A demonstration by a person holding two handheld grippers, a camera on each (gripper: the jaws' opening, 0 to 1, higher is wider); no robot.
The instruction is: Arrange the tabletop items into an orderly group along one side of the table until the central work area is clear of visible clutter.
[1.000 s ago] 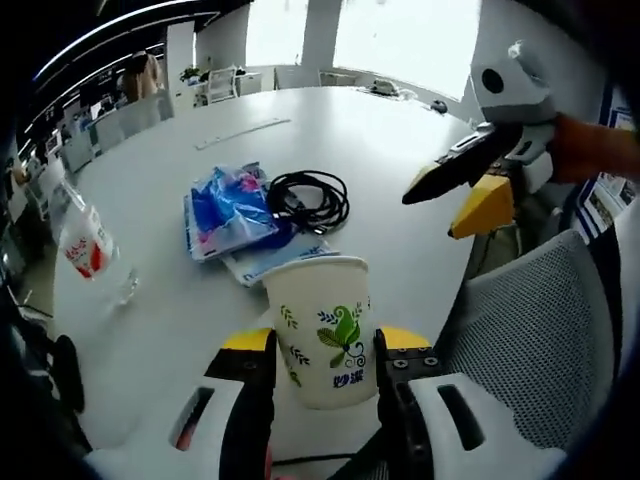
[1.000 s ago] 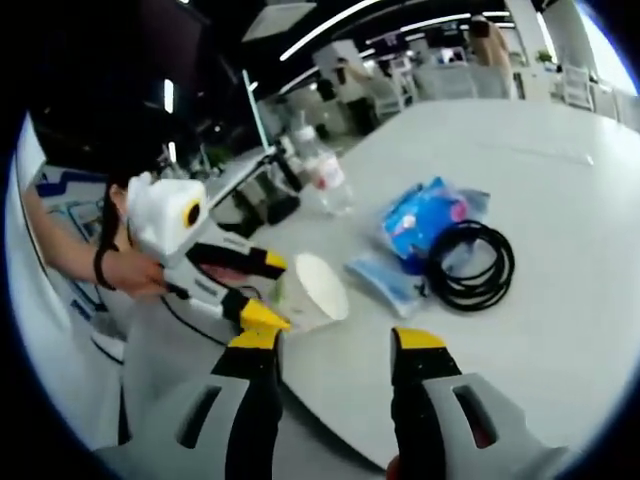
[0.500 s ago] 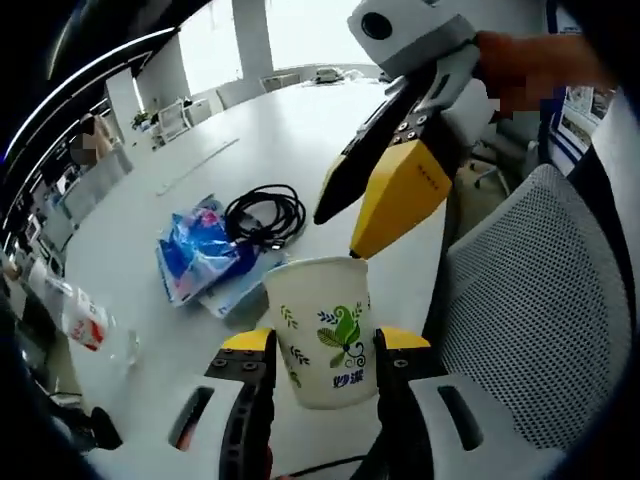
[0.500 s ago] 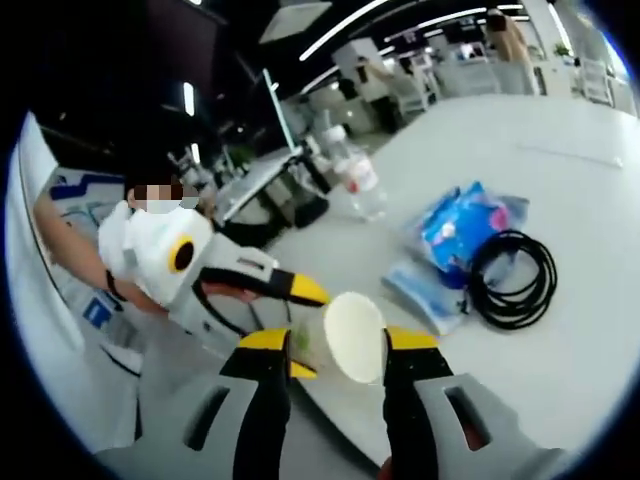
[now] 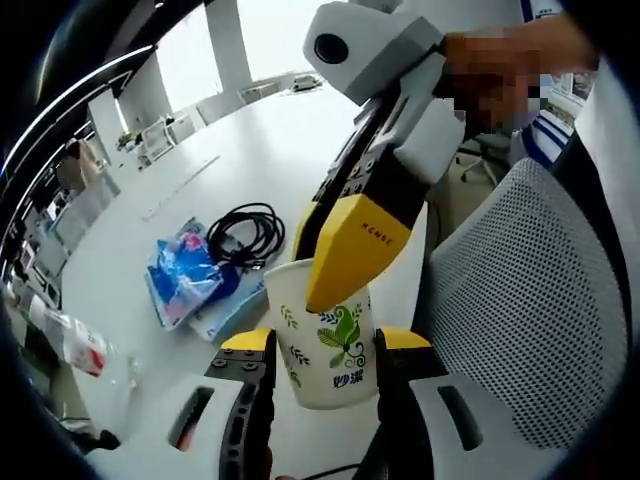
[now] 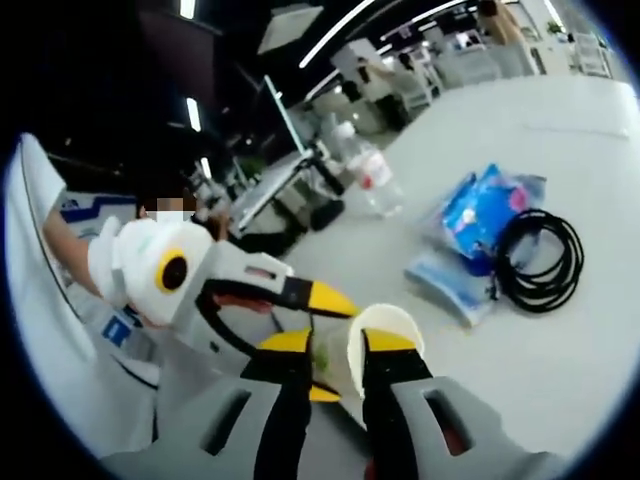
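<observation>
While the left hand-held gripper (image 5: 312, 352) clamps the paper cup (image 5: 322, 330), the right hand-held gripper (image 6: 334, 350) pinches its rim.

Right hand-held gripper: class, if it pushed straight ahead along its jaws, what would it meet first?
The paper cup: the right hand-held gripper already has its jaws at the cup's rim, so contact looks immediate.

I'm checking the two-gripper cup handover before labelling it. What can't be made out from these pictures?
- Left gripper view: the paper cup's rim, covered by the right gripper, so contact there is unclear.
- Right gripper view: the cup's wall, hidden by the jaws.
- Left gripper view: the water bottle, cut off by the edge.
- Right gripper view: the blue packets' print, too small.
</observation>
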